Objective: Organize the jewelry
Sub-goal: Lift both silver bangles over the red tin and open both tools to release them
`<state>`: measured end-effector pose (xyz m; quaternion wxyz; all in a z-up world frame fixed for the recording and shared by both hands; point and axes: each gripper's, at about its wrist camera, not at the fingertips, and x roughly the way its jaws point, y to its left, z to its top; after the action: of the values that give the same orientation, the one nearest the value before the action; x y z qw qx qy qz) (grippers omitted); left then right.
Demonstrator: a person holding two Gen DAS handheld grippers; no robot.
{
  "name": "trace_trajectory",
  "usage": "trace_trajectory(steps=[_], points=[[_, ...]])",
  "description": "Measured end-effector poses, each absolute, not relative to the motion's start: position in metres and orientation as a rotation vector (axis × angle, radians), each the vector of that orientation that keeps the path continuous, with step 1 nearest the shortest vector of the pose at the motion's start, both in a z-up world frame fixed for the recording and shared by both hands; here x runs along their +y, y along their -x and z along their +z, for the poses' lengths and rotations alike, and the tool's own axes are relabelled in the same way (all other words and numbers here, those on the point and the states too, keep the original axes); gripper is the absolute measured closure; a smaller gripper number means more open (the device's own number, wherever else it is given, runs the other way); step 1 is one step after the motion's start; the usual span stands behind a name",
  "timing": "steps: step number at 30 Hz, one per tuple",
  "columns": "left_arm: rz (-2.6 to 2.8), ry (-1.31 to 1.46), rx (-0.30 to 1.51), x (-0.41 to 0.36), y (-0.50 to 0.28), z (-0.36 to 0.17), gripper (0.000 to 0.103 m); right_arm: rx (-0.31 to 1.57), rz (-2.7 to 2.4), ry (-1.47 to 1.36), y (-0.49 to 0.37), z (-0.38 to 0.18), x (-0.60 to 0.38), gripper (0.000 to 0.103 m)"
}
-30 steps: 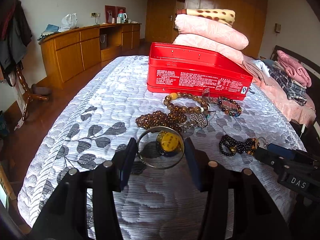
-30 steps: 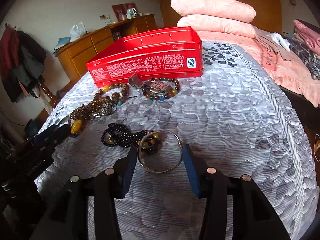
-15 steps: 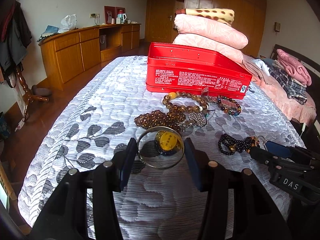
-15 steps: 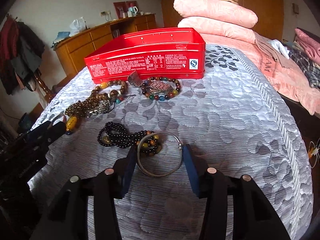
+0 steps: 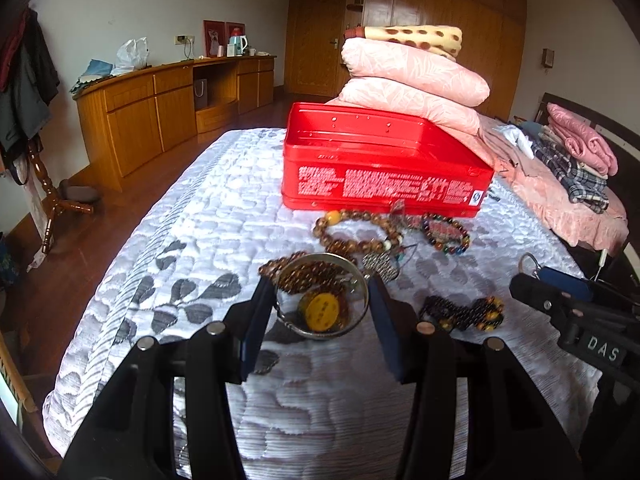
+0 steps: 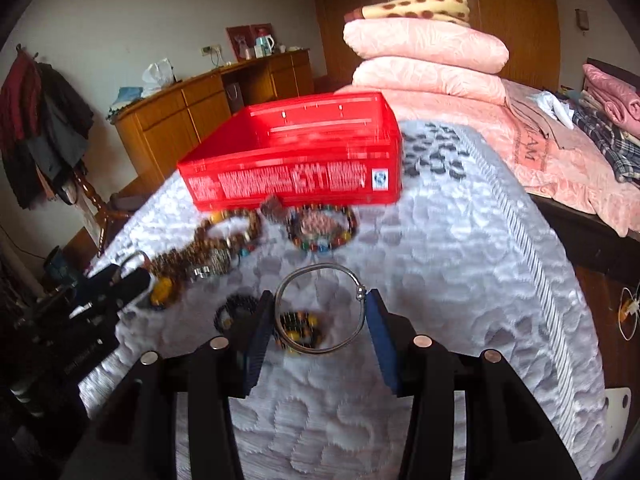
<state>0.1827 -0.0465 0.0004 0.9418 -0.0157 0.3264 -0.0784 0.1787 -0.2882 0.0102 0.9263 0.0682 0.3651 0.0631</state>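
Observation:
An open red tin box [image 5: 384, 168] [image 6: 296, 160] stands on the quilted bed. Before it lie brown bead bracelets [image 5: 356, 232], a multicoloured bracelet [image 5: 446, 232] [image 6: 324, 228], a long brown bead strand [image 5: 308, 276] with a yellow pendant [image 5: 322, 308], and black beads [image 5: 464, 314] [image 6: 296, 326]. My left gripper [image 5: 322, 300] is shut on a silver bangle [image 5: 356, 276], held above the bed. My right gripper [image 6: 320, 312] is shut on another silver bangle [image 6: 340, 268], also lifted.
Folded pink quilts [image 5: 416, 80] are stacked behind the box. More folded clothes [image 5: 576, 160] lie at the right. A wooden cabinet [image 5: 160, 108] lines the far wall. A coat stand [image 5: 40, 160] is at the left. The bed edge drops off at left.
Both grippers have risen off the bed with their bangles and moved forward toward the red box, whose inside now shows.

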Motion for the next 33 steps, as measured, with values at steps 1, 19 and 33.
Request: trace_trajectory(steps=[1, 19, 33], points=[[-0.164, 0.034, 0.663, -0.047, -0.184, 0.003, 0.056, 0.742, 0.135, -0.143, -0.181, 0.014, -0.289, 0.056], [-0.206, 0.059, 0.595, -0.073, -0.306, 0.077, 0.056, 0.649, 0.146, -0.133, -0.297, 0.075, -0.298, 0.056], [-0.191, 0.057, 0.714, -0.085, -0.378, 0.039, 0.055, 0.721, 0.139, -0.153, -0.356, 0.046, -0.299, 0.056]])
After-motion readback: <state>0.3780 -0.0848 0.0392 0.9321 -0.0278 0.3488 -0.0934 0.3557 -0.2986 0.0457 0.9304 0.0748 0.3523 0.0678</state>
